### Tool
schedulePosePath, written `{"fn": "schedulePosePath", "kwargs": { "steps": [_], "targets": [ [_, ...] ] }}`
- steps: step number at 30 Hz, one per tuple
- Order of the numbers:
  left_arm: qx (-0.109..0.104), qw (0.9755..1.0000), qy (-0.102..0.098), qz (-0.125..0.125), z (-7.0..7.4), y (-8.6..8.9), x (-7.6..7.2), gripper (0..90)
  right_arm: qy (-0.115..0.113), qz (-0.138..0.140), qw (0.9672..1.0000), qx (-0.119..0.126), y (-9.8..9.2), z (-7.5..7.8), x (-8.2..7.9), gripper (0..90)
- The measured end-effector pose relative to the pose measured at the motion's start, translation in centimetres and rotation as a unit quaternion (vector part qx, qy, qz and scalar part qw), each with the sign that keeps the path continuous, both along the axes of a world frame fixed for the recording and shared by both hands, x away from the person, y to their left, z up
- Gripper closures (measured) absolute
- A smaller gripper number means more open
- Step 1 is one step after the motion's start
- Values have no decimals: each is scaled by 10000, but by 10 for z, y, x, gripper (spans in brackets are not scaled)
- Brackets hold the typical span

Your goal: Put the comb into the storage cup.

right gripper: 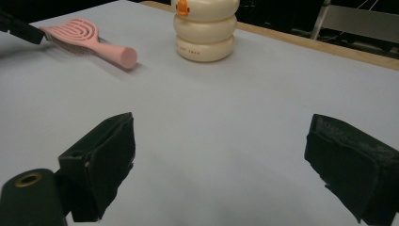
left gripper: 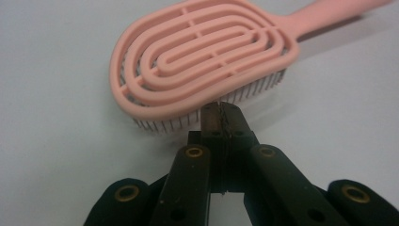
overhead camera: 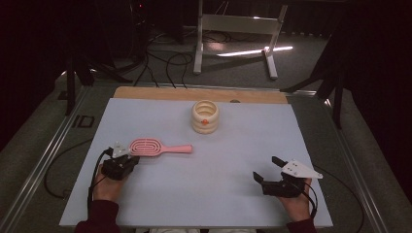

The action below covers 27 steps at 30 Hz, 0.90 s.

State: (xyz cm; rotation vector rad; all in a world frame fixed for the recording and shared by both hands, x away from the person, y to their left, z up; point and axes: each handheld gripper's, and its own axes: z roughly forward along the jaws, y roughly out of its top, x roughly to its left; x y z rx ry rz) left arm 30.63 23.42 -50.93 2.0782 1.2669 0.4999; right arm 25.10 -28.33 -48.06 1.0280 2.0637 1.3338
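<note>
A pink hairbrush (overhead camera: 156, 147) lies bristles down on the white table (overhead camera: 218, 194), at the left, with its handle pointing right. My left gripper (overhead camera: 131, 157) is shut with nothing between the jaws. Its tips (left gripper: 222, 115) sit right at the near edge of the brush head (left gripper: 202, 56), against the bristles. A cream ribbed container (overhead camera: 205, 116) with an orange spot stands at the back centre. My right gripper (overhead camera: 266, 169) rests near the front right, open wide over bare table (right gripper: 226, 165), far from the brush (right gripper: 82, 35) and the container (right gripper: 204, 30).
A wooden strip (overhead camera: 145, 93) runs along the table's far edge. Beyond it on the floor are cables (overhead camera: 165, 63) and a white frame stand (overhead camera: 233, 24). The tip of the left gripper (right gripper: 21, 29) shows at the top left of the right gripper view.
</note>
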Motion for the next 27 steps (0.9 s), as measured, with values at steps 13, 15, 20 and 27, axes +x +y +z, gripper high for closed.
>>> {"fn": "schedulePosePath", "kwargs": {
  "steps": [13, 15, 20, 27],
  "targets": [
    [-41, 9996, 86, 274, -1, 5, 19, 900, 7, 3, 10000, -11, 1, 0, 0, 90],
    [-59, 9995, 73, 292, 2, 4, 23, 900, 3, 5, 10000, -7, 1, 0, 0, 91],
    [-25, 9993, 110, 369, 7, 1, 35, 900, 11, 3, 10000, -10, 1, 1, 0, 90],
    [32, 9986, 211, 475, 9, -4, 53, 900, 2, 13, 10000, -10, 1, 1, 0, 90]
  ]
}}
